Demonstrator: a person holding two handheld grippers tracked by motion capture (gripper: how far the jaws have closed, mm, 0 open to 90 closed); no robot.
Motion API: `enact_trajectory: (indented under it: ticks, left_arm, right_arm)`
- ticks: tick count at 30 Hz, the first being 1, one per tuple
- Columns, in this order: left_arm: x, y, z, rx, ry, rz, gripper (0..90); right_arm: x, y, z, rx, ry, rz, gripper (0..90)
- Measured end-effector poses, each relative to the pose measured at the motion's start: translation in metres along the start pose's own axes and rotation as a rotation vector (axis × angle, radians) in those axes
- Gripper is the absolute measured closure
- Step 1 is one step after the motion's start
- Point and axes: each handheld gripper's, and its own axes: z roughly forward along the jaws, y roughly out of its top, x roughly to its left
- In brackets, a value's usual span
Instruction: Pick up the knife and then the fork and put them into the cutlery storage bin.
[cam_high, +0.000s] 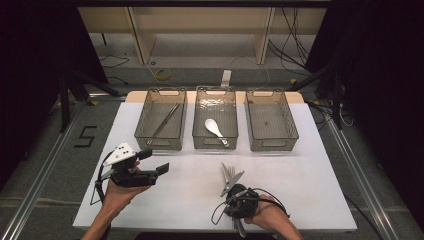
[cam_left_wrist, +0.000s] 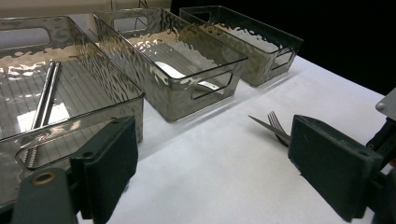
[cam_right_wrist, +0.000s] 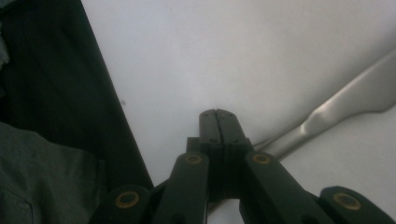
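High view, L to R: three smoked-clear plastic bins sit side by side across the upper middle of the frame, at the far edge of the white table (cam_high: 300, 170).

Left bin (cam_high: 161, 118): holds a pair of metal chopsticks (cam_high: 164, 121), lying diagonally, tips toward upper right. In the left gripper view the same pair lies at frame left, parallel and touching, on the ribbed floor.

Middle bin (cam_high: 215, 116): one white spoon (cam_high: 215, 129), bowl toward upper left, handle toward the near wall.

Right bin (cam_high: 270, 119): nothing but a small dark speck on the floor.

Left gripper (cam_high: 152, 161), lower left of frame, held in a hand above the table near the left bin's near corner; jaws spread wide, nothing between them.

Right gripper (cam_high: 239, 197), lower middle of frame, hand behind it. Its own view shows the jaws pressed together at the tips, w/ a metal utensil handle (cam_right_wrist: 345, 109) lying on the table just beside them, at frame right; can't tell if anything is pinched. Cutlery – a fork (cam_high: 230, 172) and a knife (cam_high: 232, 183) – sits on the table just ahead of that gripper, below the middle bin.
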Motion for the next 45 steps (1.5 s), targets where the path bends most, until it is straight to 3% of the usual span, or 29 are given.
enact_trajectory:
  ticks: [1, 3, 5, 7, 8, 9, 19, 25, 32, 35, 40, 45]
  left_arm:
    - [0.0, 0.0, 0.0, 0.0, 0.001, 0.001, 15.4]
    - [0.0, 0.0, 0.0, 0.001, 0.002, -0.001, 15.4]
    - [0.001, 0.0, 0.0, 0.001, 0.0, 0.0, 15.4]
    - [0.0, 0.0, 0.0, 0.001, 0.002, 0.001, 15.4]
    - [0.0, 0.0, 0.0, 0.001, 0.002, 0.001, 15.4]
    - [0.0, 0.0, 0.0, 0.001, 0.001, 0.0, 15.4]
    - [0.0, 0.0, 0.0, 0.002, 0.003, 0.002, 15.4]
    - [0.0, 0.0, 0.0, 0.002, 0.003, 0.005, 15.4]
    - [0.0, 0.0, 0.001, 0.005, 0.002, 0.007, 15.4]
    - [0.0, 0.0, 0.001, 0.003, 0.004, 0.004, 15.4]
    - [0.0, 0.0, 0.001, 0.006, 0.004, 0.007, 15.4]
    - [0.0, 0.0, 0.001, 0.003, 0.002, 0.006, 15.4]
  right_arm:
    - [-0.002, -0.002, -0.001, 0.008, -0.003, -0.009, 90.0]
    - [-0.003, -0.004, -0.003, 0.013, -0.006, 0.017, 90.0]
    - [-0.007, -0.008, -0.006, 0.029, -0.02, -0.008, 90.0]
    - [-0.009, -0.011, -0.008, 0.038, -0.028, -0.004, 90.0]
    - [-0.01, -0.011, -0.009, 0.037, -0.026, 0.025, 90.0]
    - [-0.013, -0.013, -0.01, 0.047, -0.041, -0.002, 90.0]
    - [-0.031, -0.027, -0.021, 0.087, -0.096, 0.049, 90.0]
    - [-0.041, -0.03, -0.024, 0.08, -0.106, 0.083, 90.0]
    - [-0.04, -0.027, -0.025, 0.099, -0.111, 0.088, 90.0]
    - [-0.037, -0.024, -0.033, 0.057, -0.103, 0.071, 84.1]
    - [-0.035, -0.018, -0.047, -0.002, -0.146, 0.08, 61.5]
    - [-0.041, -0.018, -0.041, 0.017, -0.194, 0.121, 51.3]
